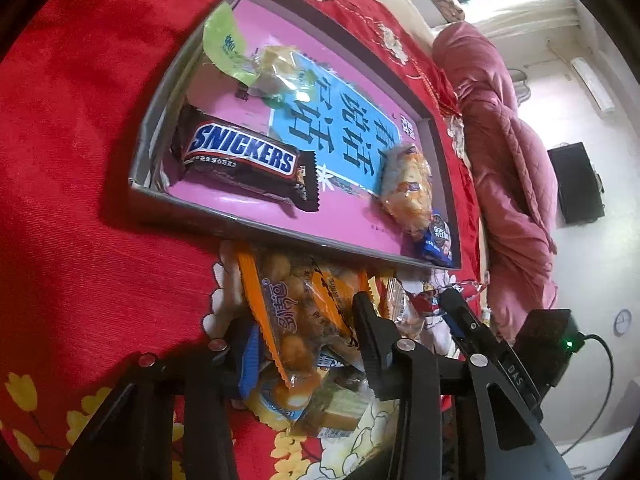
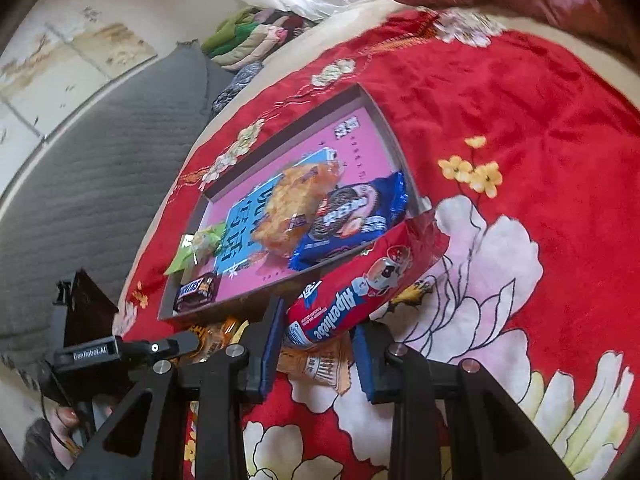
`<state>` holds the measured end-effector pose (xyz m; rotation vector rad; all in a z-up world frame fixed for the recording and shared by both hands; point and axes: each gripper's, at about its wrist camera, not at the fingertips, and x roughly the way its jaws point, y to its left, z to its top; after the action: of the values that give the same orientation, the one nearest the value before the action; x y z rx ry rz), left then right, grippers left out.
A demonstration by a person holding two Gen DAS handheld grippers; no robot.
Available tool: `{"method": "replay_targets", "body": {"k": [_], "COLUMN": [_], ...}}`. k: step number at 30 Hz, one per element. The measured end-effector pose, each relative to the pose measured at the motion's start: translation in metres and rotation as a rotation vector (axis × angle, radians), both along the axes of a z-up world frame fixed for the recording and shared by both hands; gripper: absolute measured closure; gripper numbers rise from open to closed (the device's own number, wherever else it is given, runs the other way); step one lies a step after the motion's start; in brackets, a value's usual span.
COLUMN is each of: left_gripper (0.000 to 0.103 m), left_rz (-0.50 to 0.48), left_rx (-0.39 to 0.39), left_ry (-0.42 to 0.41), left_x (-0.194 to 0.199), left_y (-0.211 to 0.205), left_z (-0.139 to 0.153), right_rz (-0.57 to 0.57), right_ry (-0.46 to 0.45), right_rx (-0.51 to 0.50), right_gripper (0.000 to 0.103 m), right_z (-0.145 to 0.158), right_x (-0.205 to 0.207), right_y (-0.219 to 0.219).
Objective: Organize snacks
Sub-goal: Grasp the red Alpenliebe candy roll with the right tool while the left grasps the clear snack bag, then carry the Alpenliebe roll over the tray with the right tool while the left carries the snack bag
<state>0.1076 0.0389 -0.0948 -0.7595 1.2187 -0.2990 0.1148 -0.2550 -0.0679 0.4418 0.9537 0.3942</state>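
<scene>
Right gripper (image 2: 316, 344): clamped on the lower end of the red Alpenliebe roll (image 2: 362, 280); the roll juts toward 1 o'clock, its far end over the near corner of the grey tray (image 2: 384, 120).
Left gripper (image 1: 308, 340): jaws bracket the orange-edged clear bag (image 1: 288, 320) in the loose pile on the red cloth (image 1: 80, 160), at 6 o'clock from the tray; whether the pads press the film cannot be told.
Tray contents: Snickers bar (image 1: 244, 160) at its 8 o'clock corner, green packet (image 1: 224, 46) at 11 o'clock, yellow cake pack (image 1: 406, 186) and blue Oreo pack (image 2: 352, 216) crowded at 4 to 5 o'clock.
Risk, roll: held by one end only; judged liable to pivot or slip in the pads, and to land on the tray rim rather than inside.
Risk, crowding: the nearest tray corner is already full; setting the roll there could ride it up on the Oreo pack.
Risk, pile: slack film may bunch, and neighbouring wrappers could be dragged along with the bag.
Right view only: the roll itself, the full Oreo face, the other gripper body at 8 o'clock.
Left view only: the pile's makeup, the Snickers label, free pink floor in the tray's middle.
</scene>
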Motion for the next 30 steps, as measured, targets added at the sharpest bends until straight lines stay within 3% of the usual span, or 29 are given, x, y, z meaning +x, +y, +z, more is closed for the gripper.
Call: {"method": "replay_targets", "body": {"k": [6, 16, 30], "left_gripper": [0.069, 0.073, 0.073], "left_rz": [0.003, -0.021, -0.014], "left_rx": [-0.012, 0.051, 0.147], "left_ry": [-0.027, -0.095, -0.165], "left_x": [-0.005, -0.014, -0.022], "left_y": [0.004, 0.0, -0.002], "left_z": [0.008, 0.032, 0.063], "right_rz": [0.046, 0.051, 0.072], "right_ry": [-0.062, -0.089, -0.16], "right_rx": [-0.056, -0.06, -0.144], "right_gripper": [0.071, 0.071, 0.071], "right_z": [0.014, 0.021, 0.036], "right_x": [-0.009, -0.011, -0.016], "right_y": [0.012, 0.013, 0.021]}}
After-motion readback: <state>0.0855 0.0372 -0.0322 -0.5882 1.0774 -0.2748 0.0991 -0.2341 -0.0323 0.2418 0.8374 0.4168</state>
